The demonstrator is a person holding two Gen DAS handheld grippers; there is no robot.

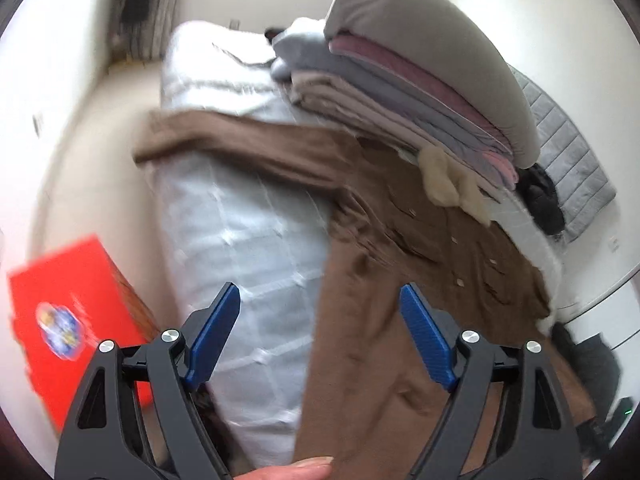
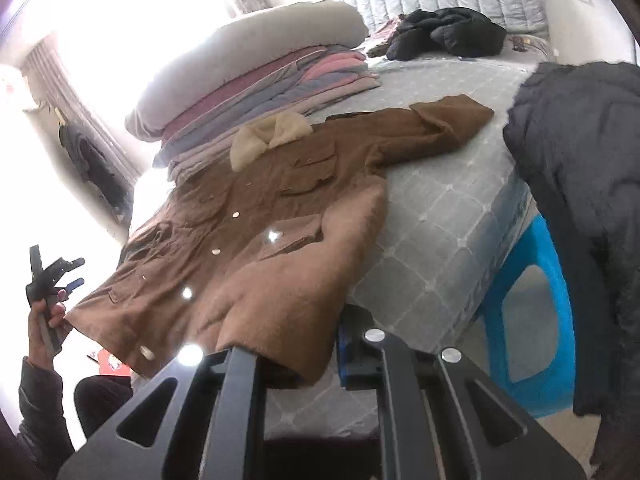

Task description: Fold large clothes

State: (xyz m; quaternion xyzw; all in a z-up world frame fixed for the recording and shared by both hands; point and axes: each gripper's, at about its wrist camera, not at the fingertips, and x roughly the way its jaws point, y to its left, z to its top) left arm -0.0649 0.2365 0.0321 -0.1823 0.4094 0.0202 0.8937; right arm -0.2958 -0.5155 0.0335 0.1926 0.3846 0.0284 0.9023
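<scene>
A large brown coat (image 2: 256, 224) with a cream fleece collar (image 2: 264, 136) lies spread face up on the bed, one sleeve stretched toward the right. It also shows in the left wrist view (image 1: 400, 240), its hem hanging over the bed edge. My left gripper (image 1: 320, 336) is open and empty above the coat's lower edge; it also shows in the right wrist view (image 2: 60, 276). My right gripper (image 2: 304, 364) is at the coat's near hem corner. The cloth covers its fingertips, so its hold is unclear.
A stack of folded quilts and a grey pillow (image 2: 248, 64) sits behind the coat. A black jacket (image 2: 448, 32) lies at the bed's far end. A dark coat (image 2: 580, 200) hangs at right above a blue stool (image 2: 532, 312). A red box (image 1: 72, 320) stands on the floor.
</scene>
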